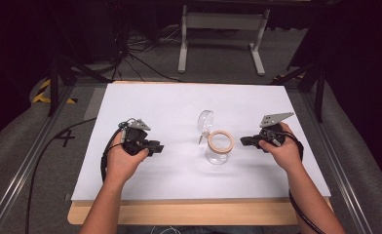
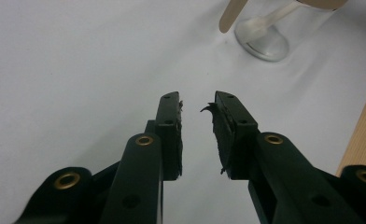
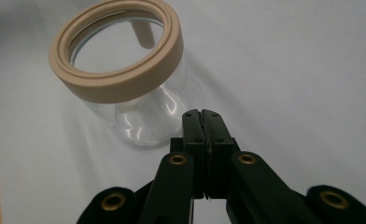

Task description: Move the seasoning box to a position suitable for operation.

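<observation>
A clear glass jar (image 1: 218, 155) with a beige ring (image 1: 221, 141) round its mouth stands upright at the middle of the white table sheet (image 1: 179, 105). Its round glass lid (image 1: 205, 120) is swung open behind it. My left gripper (image 1: 159, 147) rests to the jar's left, pointing at it, jaws open with nothing between them (image 2: 197, 100); the jar's base (image 2: 263, 42) lies ahead. My right gripper (image 1: 242, 141) sits just right of the jar, jaws shut and empty (image 3: 201, 114), tips close to the glass wall (image 3: 144, 123) below the beige ring (image 3: 120, 86).
The sheet lies on a wooden board whose edge (image 1: 189, 214) runs along the near side. Metal rails (image 1: 28, 165) flank the table. Beyond the far edge are a white frame (image 1: 223, 29) and loose cables (image 1: 135, 53) on the floor.
</observation>
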Demonstrator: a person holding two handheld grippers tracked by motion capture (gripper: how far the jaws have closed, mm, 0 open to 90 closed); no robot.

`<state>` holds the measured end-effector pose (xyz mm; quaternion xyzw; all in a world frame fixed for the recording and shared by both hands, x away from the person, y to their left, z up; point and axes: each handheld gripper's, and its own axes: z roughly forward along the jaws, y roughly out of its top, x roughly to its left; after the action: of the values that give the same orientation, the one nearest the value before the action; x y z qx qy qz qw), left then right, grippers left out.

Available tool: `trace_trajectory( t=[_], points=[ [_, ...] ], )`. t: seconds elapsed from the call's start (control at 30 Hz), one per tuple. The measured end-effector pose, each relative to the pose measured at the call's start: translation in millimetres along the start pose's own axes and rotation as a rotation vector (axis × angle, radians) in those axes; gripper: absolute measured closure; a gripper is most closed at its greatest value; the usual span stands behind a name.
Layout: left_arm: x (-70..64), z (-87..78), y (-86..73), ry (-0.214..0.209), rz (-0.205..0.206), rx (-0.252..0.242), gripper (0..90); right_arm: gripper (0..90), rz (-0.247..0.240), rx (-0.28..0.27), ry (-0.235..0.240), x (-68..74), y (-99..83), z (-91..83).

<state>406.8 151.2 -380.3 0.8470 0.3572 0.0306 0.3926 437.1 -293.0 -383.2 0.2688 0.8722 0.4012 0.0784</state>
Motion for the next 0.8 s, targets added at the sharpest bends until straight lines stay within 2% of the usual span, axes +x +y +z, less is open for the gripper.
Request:
trace_trajectory(
  t=[0.5, 0.63, 0.7, 0.8],
  points=[
    [-10.1, -8.3, -1.1, -0.017, 0.01, -0.02, 72.1, 89.8, -0.013, -0.022, 0.025, -0.8, 5.9, 6.7],
    [-11.1, -9.8, -2.2, -0.023, 0.003, -0.029, 71.4, 89.8, -0.025, -0.03, 0.03, -1.8, 7.2, 14.5],
    [-11.0, -9.1, -2.4, -0.021, 0.004, -0.026, 71.2, 89.8, -0.014, -0.027, 0.027, -4.2, 4.9, 25.4],
    [-10.8, -8.0, -2.5, -0.022, 0.008, -0.017, 70.9, 89.8, -0.002, -0.018, 0.02, -6.8, 2.3, 33.0]
  ],
)
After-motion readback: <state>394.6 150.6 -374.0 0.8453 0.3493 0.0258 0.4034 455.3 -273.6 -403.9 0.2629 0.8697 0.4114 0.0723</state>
